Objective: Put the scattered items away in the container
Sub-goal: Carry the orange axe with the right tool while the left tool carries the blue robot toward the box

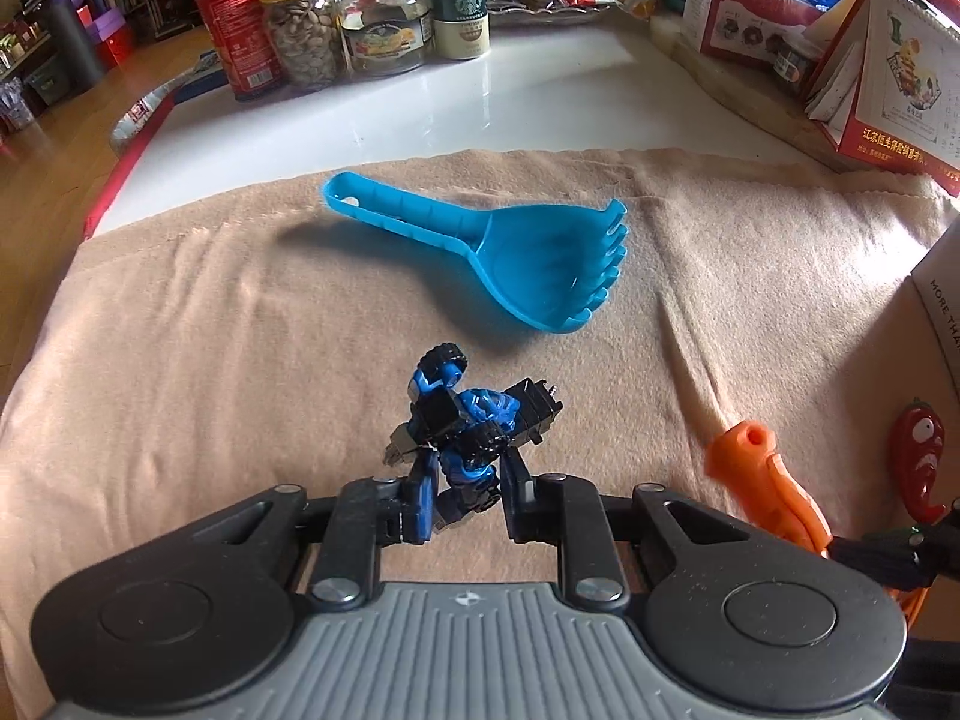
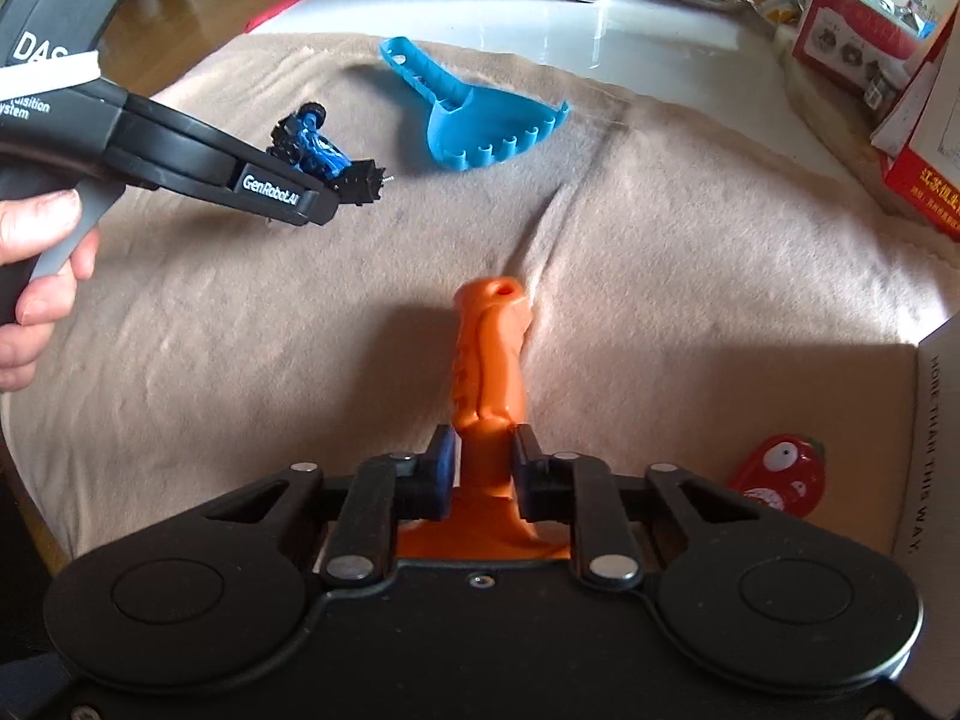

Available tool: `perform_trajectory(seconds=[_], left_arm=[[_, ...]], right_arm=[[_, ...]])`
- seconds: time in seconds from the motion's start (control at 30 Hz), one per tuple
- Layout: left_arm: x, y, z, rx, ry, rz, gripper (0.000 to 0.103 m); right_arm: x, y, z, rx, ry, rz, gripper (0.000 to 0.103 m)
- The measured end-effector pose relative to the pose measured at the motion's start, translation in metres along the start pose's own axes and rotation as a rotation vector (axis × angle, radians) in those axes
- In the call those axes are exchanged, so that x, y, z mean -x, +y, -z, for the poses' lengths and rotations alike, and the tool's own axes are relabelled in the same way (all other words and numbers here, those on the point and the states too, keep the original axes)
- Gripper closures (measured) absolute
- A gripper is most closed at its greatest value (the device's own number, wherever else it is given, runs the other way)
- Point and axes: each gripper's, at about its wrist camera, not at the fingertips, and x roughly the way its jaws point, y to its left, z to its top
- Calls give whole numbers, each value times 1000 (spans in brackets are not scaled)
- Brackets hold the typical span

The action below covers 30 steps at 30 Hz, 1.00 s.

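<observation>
Left wrist view. Left gripper (image 1: 461, 501) closed on blue-and-black toy robot (image 1: 465, 420); pads clamp the lower body or legs, wheels and upper parts project forward past the fingertips. Toy looks raised off beige cloth (image 1: 210, 330), shadow beneath. Judged light, rigid plastic, but jointed: limbs and wheels likely to swing or fold under load, so best held by the solid torso, as now, not by a wheel or arm. Blue toy rake-scoop (image 1: 480, 246) lies on the cloth farther off, handle toward upper left, teeth to the right. Judged light, stiff, thin-walled, smooth; ribbed handle the obvious place to pinch, across its narrow width. Orange toy tool (image 1: 756, 480) at right edge. Red chili figure (image 1: 918, 456) just beside a white box wall (image 1: 936, 312) at far right, presumably the container; cannot tell whether the figure is inside it.

Right wrist view. Right gripper (image 2: 480, 468) clamped on the orange toy tool (image 2: 489, 360) at the narrow neck between handle and blade; handle points away, blade hidden under the gripper body. Judged light, hard, somewhat slick plastic; neck grip may let it pivot, grooved handle would give better purchase. Left gripper (image 2: 336, 192) at upper left, carrying the toy robot (image 2: 318, 147), person's hand (image 2: 42, 276) on the trigger. Rake-scoop (image 2: 474, 120) beyond, untouched. Chili figure (image 2: 780, 474) at lower right, next to the box wall (image 2: 936, 420).
</observation>
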Motion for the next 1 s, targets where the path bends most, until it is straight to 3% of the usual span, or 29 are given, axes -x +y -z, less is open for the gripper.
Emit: perform_trajectory(seconds=[0.07, 0.1, 0.33, 0.43, 0.5, 0.53, 0.57, 0.6, 0.63, 1.0], left_arm=[[5, 2, 2, 3, -6, -6, 81], [7, 3, 4, 4, -7, -6, 81], [10, 3, 19, -5, 9, 9, 81], [8, 2, 22, -6, 18, 12, 81], [6, 2, 24, -7, 24, 15, 81], [5, 1, 24, -10, 26, 16, 81], [5, 2, 25, -12, 30, 18, 81], [5, 2, 26, -13, 33, 20, 81], [5, 2, 26, -14, 34, 19, 81], [36, 2, 20, -32, 7, -8, 81]], right_arm=[[1, 0, 0, 1, 20, -1, 86], [0, 0, 1, 1, 35, -3, 93], [-9, -4, 3, -39, 75, -14, 86], [-19, -1, 1, -33, 95, 3, 77], [-28, -1, 1, -27, 109, 17, 55], [-33, 0, 2, -23, 110, 25, 52], [-35, 0, 4, -19, 103, 37, 53], [-34, 2, 5, -12, 88, 43, 78], [-30, 5, 6, 0, 77, 48, 83], [26, 12, 0, 47, -30, 127, 86]])
